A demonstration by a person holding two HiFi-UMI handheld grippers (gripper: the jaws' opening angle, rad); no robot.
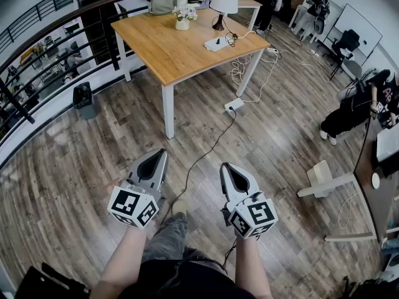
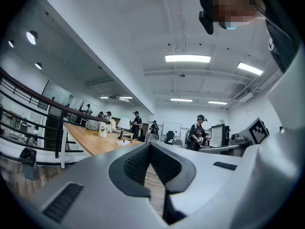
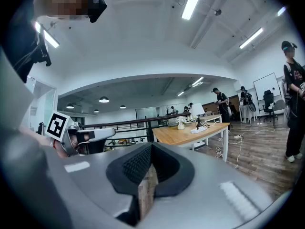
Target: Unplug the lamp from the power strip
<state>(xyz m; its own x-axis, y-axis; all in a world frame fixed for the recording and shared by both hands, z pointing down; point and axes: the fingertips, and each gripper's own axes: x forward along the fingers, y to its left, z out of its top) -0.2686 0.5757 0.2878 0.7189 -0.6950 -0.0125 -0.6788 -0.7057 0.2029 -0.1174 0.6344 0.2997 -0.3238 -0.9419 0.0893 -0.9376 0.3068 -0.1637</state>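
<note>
1. Here's the lamp [image 1: 223, 4], white shade on a dark base, standing at the far end of the wooden table [image 1: 168, 45], well away from both tools.
2. Just beside it on the tabletop lies the white power strip [image 1: 216, 43], with a dark plug on top and the lamp's thin cord looping across to it.
3. A flower pot [image 1: 182, 18] sits near the lamp, further along the far edge.
4. Off the table's corner a tangle of white cables [image 1: 239, 69] hangs to the floor.
5. Below that, a white socket box [image 1: 234, 105] rests on the planks, and a black cord [image 1: 209, 148] snakes from it toward the person.
6. The wood-plank floor [image 1: 75, 185] spreads wide. A dark railing [image 1: 50, 36] curves along the left, with a bin [image 1: 84, 100] at its foot.
7. To the right are a whiteboard [image 1: 363, 27] and a seated person in black [image 1: 349, 114].
8. The left gripper [image 1: 161, 153] is held low over the floor, jaws closed tip to tip, gripping nothing.
9. The right gripper [image 1: 225, 168] is alongside it, jaws pressed together too, also empty.
</note>
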